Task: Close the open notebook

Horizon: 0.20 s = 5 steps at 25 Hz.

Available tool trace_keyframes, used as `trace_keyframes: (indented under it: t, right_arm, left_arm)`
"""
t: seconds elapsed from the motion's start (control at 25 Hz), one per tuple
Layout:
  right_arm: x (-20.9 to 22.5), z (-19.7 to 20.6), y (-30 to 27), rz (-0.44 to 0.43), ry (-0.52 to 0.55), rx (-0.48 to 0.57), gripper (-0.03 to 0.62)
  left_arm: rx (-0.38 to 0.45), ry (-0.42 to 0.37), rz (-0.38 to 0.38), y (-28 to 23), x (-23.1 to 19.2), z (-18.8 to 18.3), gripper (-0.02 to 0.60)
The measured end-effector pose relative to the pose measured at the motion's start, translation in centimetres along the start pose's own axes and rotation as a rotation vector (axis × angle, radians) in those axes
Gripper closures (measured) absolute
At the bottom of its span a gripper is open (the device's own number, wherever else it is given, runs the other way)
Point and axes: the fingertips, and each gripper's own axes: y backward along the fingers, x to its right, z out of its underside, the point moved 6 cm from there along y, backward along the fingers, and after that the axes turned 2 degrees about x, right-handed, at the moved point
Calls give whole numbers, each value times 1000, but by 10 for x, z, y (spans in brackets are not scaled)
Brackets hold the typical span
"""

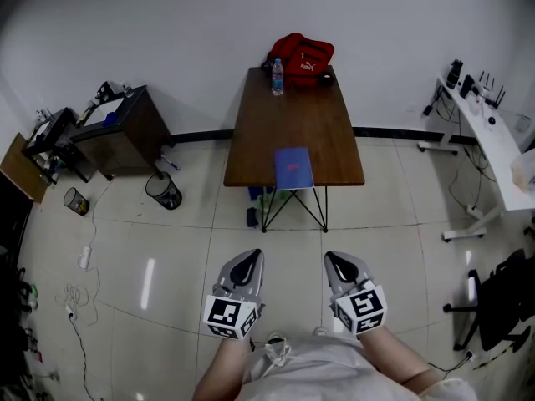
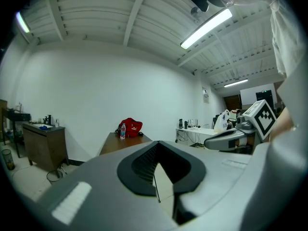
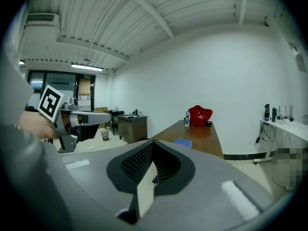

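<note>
Dark cabinet (image 1: 125, 128) and waste bin (image 1: 164, 190): far left by the wall, no part in the task.
Left gripper (image 1: 247, 259): held low in front of the person, over the floor tiles, well apart from the table; its jaws are pressed together with nothing between them.
Table (image 1: 292, 115): ahead of both grippers, across a stretch of bare floor.
Notebook (image 1: 293, 168): lies flat at the near edge of the table, slightly overhanging it; it shows as one blue rectangle with a small reddish mark, which reads more like a cover than like spread pages, though it is too small to be sure.
Water bottle (image 1: 277, 77) and red bag (image 1: 301, 55): at the far end of the table, well apart from the notebook.
Right gripper (image 1: 341, 261): level with the left one, also over the floor; jaws closed and empty.
White desk (image 1: 489, 136): far right, not involved.
Progress: neither claw is touching the notebook. If it is open, the approach and the closing are all left; if that is the cover, nothing remains.
</note>
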Motion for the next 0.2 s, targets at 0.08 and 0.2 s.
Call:
trace_keyframes:
  t: [0.08,0.2]
  right_arm:
    - [2,2,1,-2,0,-4,588]
    - [2,4,4,-2,1,-8,588]
  left_arm:
    - [-2,3,3,-1,2,2,575]
    - [-2,6,6,-2,5,3,575]
